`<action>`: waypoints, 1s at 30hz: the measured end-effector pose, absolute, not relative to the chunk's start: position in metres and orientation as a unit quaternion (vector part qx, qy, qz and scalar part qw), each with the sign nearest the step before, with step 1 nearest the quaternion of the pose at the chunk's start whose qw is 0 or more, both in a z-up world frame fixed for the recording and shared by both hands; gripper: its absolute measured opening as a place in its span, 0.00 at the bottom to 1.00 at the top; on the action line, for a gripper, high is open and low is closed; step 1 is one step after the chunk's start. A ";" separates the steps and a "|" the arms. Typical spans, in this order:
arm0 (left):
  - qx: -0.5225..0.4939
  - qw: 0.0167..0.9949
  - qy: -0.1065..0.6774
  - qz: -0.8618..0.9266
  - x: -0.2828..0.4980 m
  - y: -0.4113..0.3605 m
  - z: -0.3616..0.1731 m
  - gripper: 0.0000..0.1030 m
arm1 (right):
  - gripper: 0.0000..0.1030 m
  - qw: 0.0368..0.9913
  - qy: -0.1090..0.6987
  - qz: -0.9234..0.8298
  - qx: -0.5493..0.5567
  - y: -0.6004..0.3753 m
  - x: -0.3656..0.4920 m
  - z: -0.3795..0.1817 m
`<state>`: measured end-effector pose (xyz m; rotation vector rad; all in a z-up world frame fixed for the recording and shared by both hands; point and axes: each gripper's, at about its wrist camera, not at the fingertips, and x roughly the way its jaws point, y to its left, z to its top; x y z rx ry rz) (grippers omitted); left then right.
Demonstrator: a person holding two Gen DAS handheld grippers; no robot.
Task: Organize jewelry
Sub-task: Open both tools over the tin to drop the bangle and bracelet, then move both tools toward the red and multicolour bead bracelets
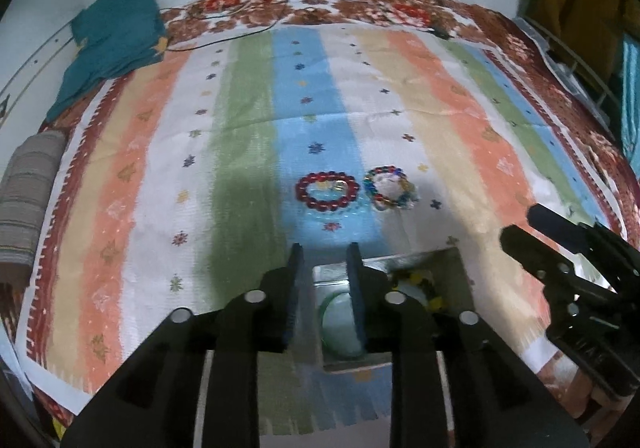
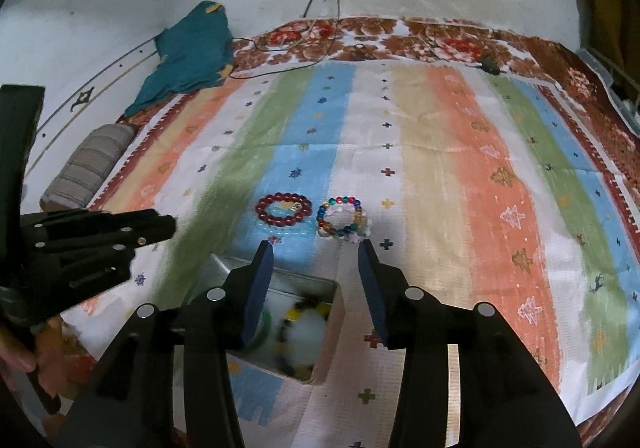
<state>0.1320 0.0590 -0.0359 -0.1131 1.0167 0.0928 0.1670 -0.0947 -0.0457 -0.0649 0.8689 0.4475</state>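
We list: red bead bracelet (image 1: pixel 327 190) and multicoloured bead bracelet (image 1: pixel 387 187), side by side on striped cloth (image 1: pixel 472 151); open box (image 2: pixel 334 322) nearer us. Left gripper (image 1: pixel 325 260), right gripper (image 2: pixel 316 254): jaws spread, empty.

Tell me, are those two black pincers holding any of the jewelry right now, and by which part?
Neither holds anything. The left gripper and right gripper hang open over the box, pads bare. The red bracelet and multicolored bracelet lie untouched on the cloth.
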 end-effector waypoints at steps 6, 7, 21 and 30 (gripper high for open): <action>-0.070 0.867 0.491 0.053 0.140 0.068 -0.039 0.42 | 0.55 0.880 0.427 0.205 -0.029 -0.098 0.177 -0.050; -0.069 0.866 0.492 0.055 0.142 0.069 -0.040 0.43 | 0.57 0.880 0.428 0.205 -0.029 -0.099 0.179 -0.050; -0.085 0.856 0.504 0.073 0.163 0.079 -0.051 0.52 | 0.67 0.872 0.449 0.195 -0.028 -0.100 0.199 -0.060; -0.074 0.852 0.511 0.084 0.173 0.082 -0.059 0.56 | 0.72 0.871 0.453 0.188 -0.037 -0.097 0.211 -0.067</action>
